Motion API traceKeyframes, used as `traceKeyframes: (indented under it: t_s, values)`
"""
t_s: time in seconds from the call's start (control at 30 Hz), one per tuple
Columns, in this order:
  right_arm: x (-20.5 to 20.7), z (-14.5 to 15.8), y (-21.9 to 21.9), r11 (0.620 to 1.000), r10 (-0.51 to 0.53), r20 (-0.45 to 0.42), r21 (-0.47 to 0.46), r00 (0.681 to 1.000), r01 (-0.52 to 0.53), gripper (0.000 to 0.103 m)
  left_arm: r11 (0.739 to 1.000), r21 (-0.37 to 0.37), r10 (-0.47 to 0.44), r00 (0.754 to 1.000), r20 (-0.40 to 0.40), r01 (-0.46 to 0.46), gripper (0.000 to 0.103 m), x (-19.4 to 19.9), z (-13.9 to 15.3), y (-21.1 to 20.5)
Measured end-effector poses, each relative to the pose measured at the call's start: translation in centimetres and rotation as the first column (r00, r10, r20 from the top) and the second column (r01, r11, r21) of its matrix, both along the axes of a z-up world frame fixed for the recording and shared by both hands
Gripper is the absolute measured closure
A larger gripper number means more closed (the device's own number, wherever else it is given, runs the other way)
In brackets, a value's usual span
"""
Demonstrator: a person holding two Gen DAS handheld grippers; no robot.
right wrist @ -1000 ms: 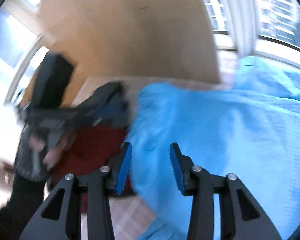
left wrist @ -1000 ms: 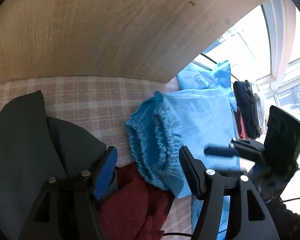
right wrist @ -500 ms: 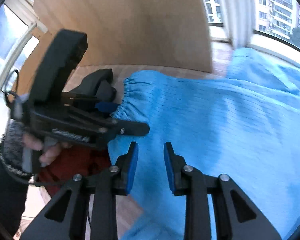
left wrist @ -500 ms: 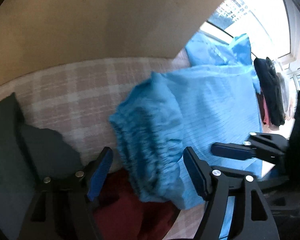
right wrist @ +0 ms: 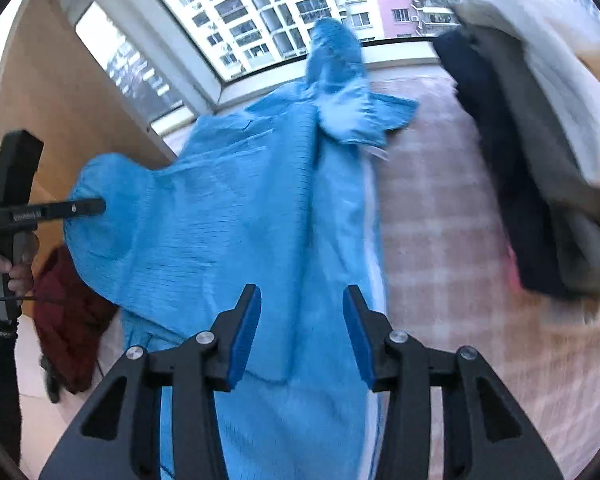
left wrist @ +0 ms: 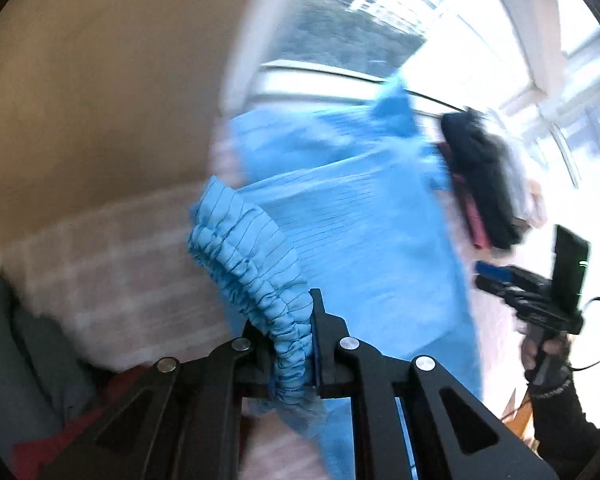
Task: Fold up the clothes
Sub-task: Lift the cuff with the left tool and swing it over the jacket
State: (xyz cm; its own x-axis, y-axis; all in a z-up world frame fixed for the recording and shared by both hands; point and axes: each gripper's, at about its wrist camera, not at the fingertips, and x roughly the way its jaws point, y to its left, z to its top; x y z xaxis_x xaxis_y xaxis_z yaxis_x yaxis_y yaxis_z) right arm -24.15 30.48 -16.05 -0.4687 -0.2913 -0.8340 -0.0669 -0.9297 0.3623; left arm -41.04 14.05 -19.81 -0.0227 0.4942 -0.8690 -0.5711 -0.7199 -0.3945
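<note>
A light blue striped garment (left wrist: 360, 232) lies stretched over the plaid bed cover toward the window. Its gathered elastic waistband (left wrist: 252, 264) runs between the jaws of my left gripper (left wrist: 288, 320), which are closing and pinch it. In the right wrist view the left gripper (right wrist: 96, 206) holds that bunched end of the blue garment (right wrist: 236, 216) up at the left. My right gripper (right wrist: 302, 300) hovers over the garment's long middle part. Its jaws are opening, and the cloth lies beneath them, not pinched. It also shows as the right gripper (left wrist: 496, 276) at the right edge of the left wrist view.
A dark red garment (right wrist: 68, 312) and a dark green one (left wrist: 20, 340) lie at the left. A stack of dark clothes (right wrist: 500, 180) sits on the pink plaid cover (right wrist: 440, 240) at the right. A wooden panel (left wrist: 80, 100) and windows (right wrist: 260, 8) bound the far side.
My left gripper has shut onto the blue waistband and lifted it. The right gripper has swung right along the garment, away from the left one, and its jaws have widened.
</note>
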Motion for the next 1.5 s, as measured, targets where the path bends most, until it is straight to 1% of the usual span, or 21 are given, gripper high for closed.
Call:
traceKeyframes:
  t_s: [0.1, 0.13, 0.2, 0.27, 0.33, 0.4, 0.5, 0.53, 0.6, 0.7, 0.77, 0.83, 0.9, 0.97, 1.03, 1.1, 1.2, 1.27, 1.37, 1.43, 1.5]
  values:
    - [1.7, 0.8, 0.6, 1.0, 0.002, -0.031, -0.026, 1.0, -0.002, 0.061, 0.996, 0.051, -0.076, 0.996, -0.041, 0.078, 0.092, 0.9, 4.9, 5.4]
    - [2.3, 1.0, 0.7, 1.0, 0.002, -0.041, -0.031, 0.999, -0.003, 0.061, 0.992, 0.069, -0.101, 0.993, -0.053, 0.105, 0.092, 1.2, 6.6, 7.0]
    - [3.1, 1.1, 1.5, 0.999, -0.024, -0.055, -0.037, 0.998, 0.022, 0.061, 0.981, 0.105, -0.155, 0.984, -0.091, 0.164, 0.092, 2.2, 10.3, 11.4]
    - [4.0, 1.3, 3.6, 0.995, -0.083, -0.061, -0.064, 0.995, 0.079, 0.061, 0.962, 0.125, -0.226, 0.964, -0.139, 0.243, 0.092, 4.1, 13.6, 16.1]
    - [4.8, 1.2, 6.0, 0.986, -0.144, -0.053, -0.097, 0.988, 0.138, 0.061, 0.932, 0.153, -0.302, 0.938, -0.172, 0.328, 0.092, 6.4, 16.4, 20.5]
    - [5.7, 1.1, 8.2, 0.979, -0.187, -0.044, -0.096, 0.981, 0.182, 0.061, 0.908, 0.176, -0.347, 0.918, -0.192, 0.38, 0.092, 8.0, 18.0, 23.2]
    - [6.8, 0.8, 10.1, 0.972, -0.222, -0.033, -0.081, 0.975, 0.219, 0.061, 0.882, 0.207, -0.385, 0.901, -0.2, 0.423, 0.092, 9.5, 18.6, 25.9]
    - [7.1, 0.7, 10.5, 0.97, -0.23, -0.03, -0.083, 0.973, 0.226, 0.061, 0.88, 0.204, -0.391, 0.898, -0.203, 0.429, 0.092, 9.6, 18.2, 26.1]
    - [7.5, 0.4, 11.0, 0.968, -0.239, -0.025, -0.083, 0.971, 0.236, 0.061, 0.892, 0.182, -0.375, 0.903, -0.212, 0.413, 0.092, 9.3, 16.8, 25.1]
    - [7.3, 0.0, 11.0, 0.969, -0.236, -0.021, -0.085, 0.971, 0.234, 0.061, 0.927, 0.162, -0.312, 0.936, -0.162, 0.337, 0.092, 7.1, 13.4, 22.3]
    - [6.9, 0.1, 10.4, 0.973, -0.219, -0.02, -0.081, 0.975, 0.217, 0.061, 0.953, 0.121, -0.258, 0.952, -0.163, 0.279, 0.092, 5.7, 11.0, 18.7]
    - [6.3, 0.4, 9.6, 0.979, -0.194, -0.027, -0.071, 0.981, 0.192, 0.061, 0.972, 0.114, -0.188, 0.973, -0.137, 0.204, 0.092, 4.5, 8.6, 14.8]
    - [5.5, 0.6, 8.8, 0.983, -0.174, -0.026, -0.063, 0.984, 0.172, 0.061, 0.986, 0.106, -0.116, 0.988, -0.098, 0.126, 0.092, 3.3, 5.9, 10.8]
    - [4.6, 0.7, 8.0, 0.987, -0.154, -0.027, -0.058, 0.988, 0.152, 0.061, 0.994, 0.087, -0.057, 0.997, -0.054, 0.062, 0.092, 2.2, 3.1, 7.6]
    - [3.3, 1.1, 7.0, 0.99, -0.132, -0.032, -0.052, 0.991, 0.131, 0.061, 0.998, 0.06, -0.018, 0.999, -0.033, 0.02, 0.092, 1.4, 0.6, 5.2]
    - [1.9, 1.3, 6.0, 0.993, -0.107, -0.034, -0.049, 0.994, 0.105, 0.061, 0.998, 0.059, 0.006, 1.0, 0.01, -0.007, 0.092, 0.9, -1.9, 3.3]
    - [-0.7, 0.7, 3.7, 0.999, -0.049, -0.023, -0.012, 0.999, 0.049, 0.061, 0.999, 0.015, 0.039, 0.999, 0.021, -0.04, 0.092, 0.6, -4.6, 2.3]
    - [-2.3, 0.8, 2.4, 1.0, -0.022, -0.005, 0.021, 1.0, 0.022, 0.061, 0.998, -0.002, 0.059, 0.998, 0.029, -0.059, 0.092, 0.6, -5.9, 1.7]
    - [-4.3, -1.0, 0.1, 0.996, 0.019, 0.027, 0.088, 0.999, -0.021, 0.061, 0.998, -0.004, 0.057, 0.998, 0.037, -0.057, 0.092, 0.8, -7.1, 1.0]
    - [-4.9, -2.4, -0.4, 0.99, 0.028, 0.056, 0.14, 0.998, -0.035, 0.061, 0.999, -0.015, 0.051, 0.998, 0.047, -0.051, 0.089, 0.8, -8.0, 0.9]
    - [-5.5, -3.7, -0.6, 0.983, 0.037, 0.087, 0.177, 0.996, -0.052, 0.061, 0.998, -0.038, 0.042, 0.998, 0.043, -0.04, 0.083, 0.8, -8.6, 0.8]
